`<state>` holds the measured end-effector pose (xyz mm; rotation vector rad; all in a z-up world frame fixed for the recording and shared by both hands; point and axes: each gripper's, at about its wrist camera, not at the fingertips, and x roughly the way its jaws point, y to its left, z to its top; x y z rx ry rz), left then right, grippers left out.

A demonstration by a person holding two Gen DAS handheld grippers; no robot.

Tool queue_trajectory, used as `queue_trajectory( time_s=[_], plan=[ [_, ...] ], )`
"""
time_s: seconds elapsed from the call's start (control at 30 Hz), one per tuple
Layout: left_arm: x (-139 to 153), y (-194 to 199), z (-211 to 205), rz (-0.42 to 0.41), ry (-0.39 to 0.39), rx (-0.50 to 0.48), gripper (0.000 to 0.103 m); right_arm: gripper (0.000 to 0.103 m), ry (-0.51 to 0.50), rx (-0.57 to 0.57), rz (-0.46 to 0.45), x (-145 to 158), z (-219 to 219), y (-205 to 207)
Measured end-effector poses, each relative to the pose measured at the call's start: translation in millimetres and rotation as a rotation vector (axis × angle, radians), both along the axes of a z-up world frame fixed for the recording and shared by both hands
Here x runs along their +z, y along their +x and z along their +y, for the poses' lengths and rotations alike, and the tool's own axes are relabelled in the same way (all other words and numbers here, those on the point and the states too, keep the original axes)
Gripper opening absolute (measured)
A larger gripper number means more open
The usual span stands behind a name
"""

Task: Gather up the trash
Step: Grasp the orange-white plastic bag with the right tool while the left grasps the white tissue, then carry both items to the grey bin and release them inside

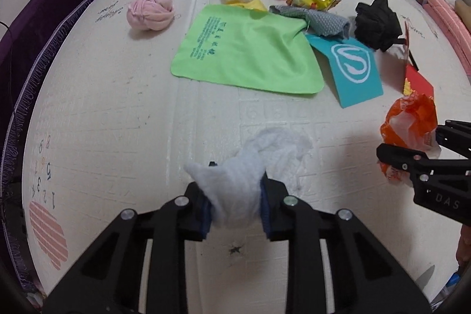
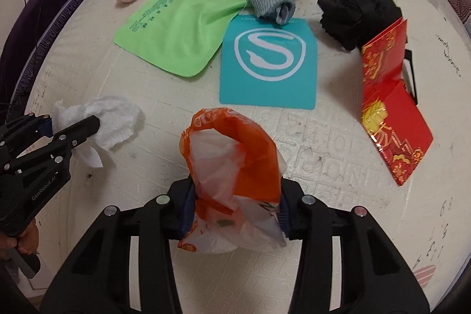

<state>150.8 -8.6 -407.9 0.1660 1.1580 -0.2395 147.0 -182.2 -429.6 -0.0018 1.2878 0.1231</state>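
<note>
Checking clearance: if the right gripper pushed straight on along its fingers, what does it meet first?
The orange-and-white plastic bag already pinched in the right gripper, then probably the white foam mat just beneath it; depth there is unclear.

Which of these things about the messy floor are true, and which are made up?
1. The left gripper has its jaws closed on a crumpled white tissue. True.
2. The right gripper is empty. False: its jaws pinch an orange and white plastic bag.
3. The flat green cloth lies beside a teal card with a white S logo. True.
4. The pink rolled-up cloth bundle sits on top of the green cloth. False: it lies apart, on the bare white mat.
5. The red and gold paper packet is held by a gripper. False: it lies untouched on the mat.
</note>
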Motion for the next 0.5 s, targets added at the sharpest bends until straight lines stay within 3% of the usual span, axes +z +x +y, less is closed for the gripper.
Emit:
queue_trajectory(
  time_s=[0.3, 0.5],
  plan=[
    [121, -16, -8, -0.063, -0.033, -0.022, 0.026, 0.042, 0.025, -0.049, -0.087, 114, -27, -11],
    [209, -35, -30, -0.106, -0.058, -0.095, 0.027, 0.043, 0.068, -0.143, -0.144, 202, -51, -44]
  ],
)
